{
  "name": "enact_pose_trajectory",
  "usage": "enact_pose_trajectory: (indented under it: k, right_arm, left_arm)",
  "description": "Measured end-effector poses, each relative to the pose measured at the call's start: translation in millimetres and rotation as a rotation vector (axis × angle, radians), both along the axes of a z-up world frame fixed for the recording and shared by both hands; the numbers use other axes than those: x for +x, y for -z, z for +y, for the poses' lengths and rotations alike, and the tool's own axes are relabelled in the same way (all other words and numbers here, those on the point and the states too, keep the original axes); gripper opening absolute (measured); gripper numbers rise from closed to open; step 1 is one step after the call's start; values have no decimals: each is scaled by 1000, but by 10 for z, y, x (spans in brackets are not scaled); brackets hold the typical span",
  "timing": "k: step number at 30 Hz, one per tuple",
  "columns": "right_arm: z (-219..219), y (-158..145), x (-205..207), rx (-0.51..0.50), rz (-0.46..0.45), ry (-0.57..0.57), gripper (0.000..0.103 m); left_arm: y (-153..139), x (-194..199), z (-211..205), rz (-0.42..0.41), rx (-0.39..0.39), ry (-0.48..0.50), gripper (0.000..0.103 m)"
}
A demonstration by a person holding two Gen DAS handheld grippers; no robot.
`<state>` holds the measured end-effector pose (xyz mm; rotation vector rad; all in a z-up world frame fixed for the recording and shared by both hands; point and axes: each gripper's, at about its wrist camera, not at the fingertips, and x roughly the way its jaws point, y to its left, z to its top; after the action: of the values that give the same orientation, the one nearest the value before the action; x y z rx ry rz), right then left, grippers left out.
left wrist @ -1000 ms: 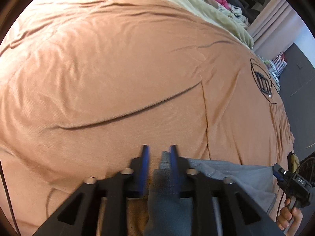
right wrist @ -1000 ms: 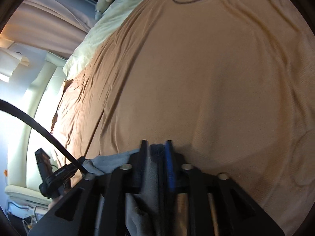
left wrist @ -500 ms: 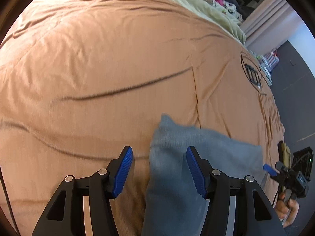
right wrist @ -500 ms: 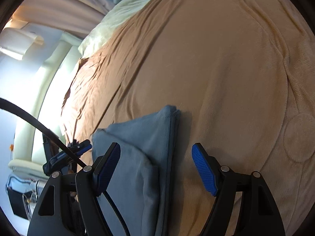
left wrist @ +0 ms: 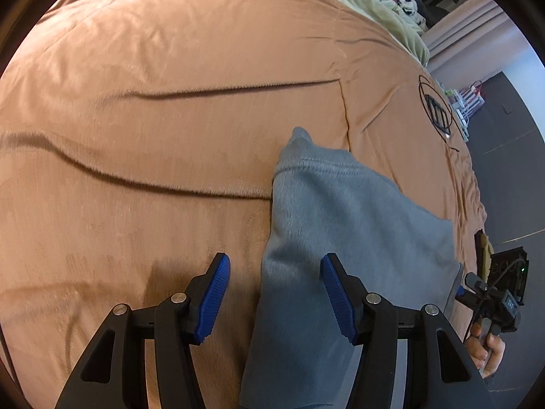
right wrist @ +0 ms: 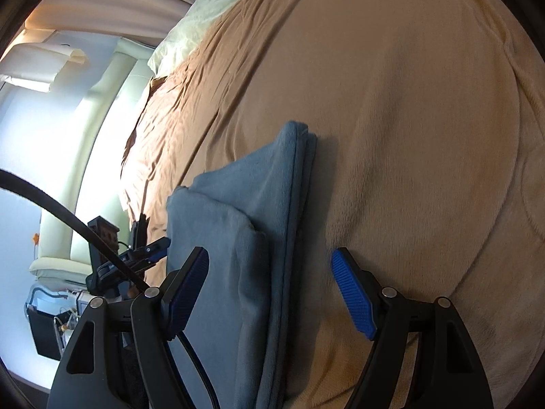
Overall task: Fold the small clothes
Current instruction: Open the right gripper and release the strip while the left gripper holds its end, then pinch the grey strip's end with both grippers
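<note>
Both grippers released: left gripper (left wrist: 274,293), right gripper (right wrist: 270,289) straddle folded grey-blue garment (left wrist: 344,238) edges, untouched. Garment lower centre on orange bedspread (left wrist: 153,119); wide bare spread above.

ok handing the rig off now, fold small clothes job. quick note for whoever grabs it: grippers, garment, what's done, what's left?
Left gripper: open, nothing held; the left edge of the grey garment lies between its blue pads, untouched.
Right gripper: open, nothing held; the garment's right edge lies between its pads.
Garment: flat on the orange blanket, folded over in layers, stacked edges visible in the right wrist view.
Done: a fold is laid down and released.
Left: check the edges line up; probably one more fold or a smoothing pass. No other clothes to fold show near the grippers.
</note>
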<state>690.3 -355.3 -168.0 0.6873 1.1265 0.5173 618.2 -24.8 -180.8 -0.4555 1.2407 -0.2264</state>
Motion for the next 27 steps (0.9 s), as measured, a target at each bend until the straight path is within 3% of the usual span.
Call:
enact_pose_trajectory:
  k: [7,14,25,27]
  right_arm:
    - [-7,63,113,-2,25,-53,67]
    - [-157,171,205,70,37,-40,48]
    - [-14,238,356,40,21,-51,45]
    - [46,261,377,22,21,-57,28]
  left_arm:
    - [83,48,-61,13,-28,15,49]
    - [140,219,-86,8,-42,27,40]
    - [179,415,-140,-13,-77,27,39]
    - [176,430,-131,-14,-74,16,22]
